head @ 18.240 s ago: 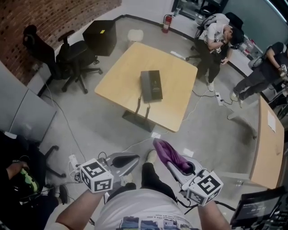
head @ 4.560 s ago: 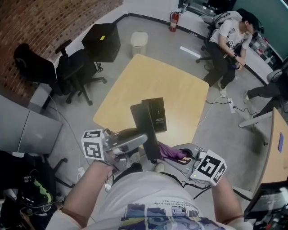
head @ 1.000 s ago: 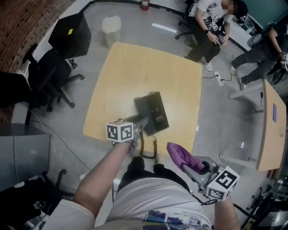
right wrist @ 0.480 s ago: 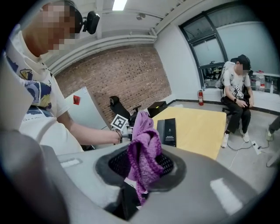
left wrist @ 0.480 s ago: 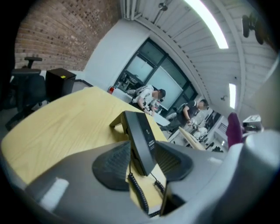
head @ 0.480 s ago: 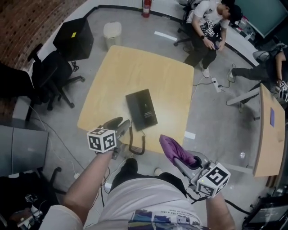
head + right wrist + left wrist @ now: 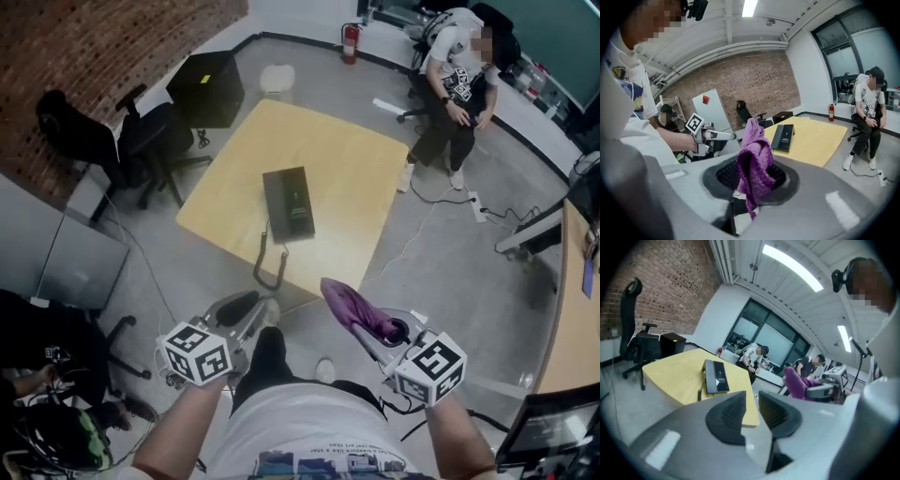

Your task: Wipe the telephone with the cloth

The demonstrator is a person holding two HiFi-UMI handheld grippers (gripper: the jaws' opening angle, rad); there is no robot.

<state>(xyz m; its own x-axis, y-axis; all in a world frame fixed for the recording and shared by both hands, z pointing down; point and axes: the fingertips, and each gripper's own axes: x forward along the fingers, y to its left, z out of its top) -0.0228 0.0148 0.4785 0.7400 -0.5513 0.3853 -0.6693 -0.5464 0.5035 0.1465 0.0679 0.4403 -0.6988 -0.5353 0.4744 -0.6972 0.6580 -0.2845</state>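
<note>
The black telephone [image 7: 288, 203] lies flat on the yellow table [image 7: 328, 159], and its cord [image 7: 266, 264] hangs over the near edge. My left gripper [image 7: 255, 307] is held low near my body, well short of the table. Its jaws have just been closing; a narrow gap remains with nothing in it. In the left gripper view the telephone [image 7: 716, 376] shows far beyond the left gripper [image 7: 752, 397]. My right gripper [image 7: 367, 328] is shut on the purple cloth [image 7: 352, 305], which stands up out of the jaws. In the right gripper view the cloth [image 7: 754, 157] hangs between the pads.
Black office chairs [image 7: 141, 141] and a black box [image 7: 206, 86] stand left of the table. A white bin [image 7: 277, 77] and a fire extinguisher [image 7: 350, 42] are beyond it. A seated person [image 7: 459, 84] is at the far right, beside another table [image 7: 567, 309]. Cables cross the floor.
My left gripper has drawn back from the telephone's near corner, off the table and toward my body. The right gripper with the cloth has shifted slightly.
</note>
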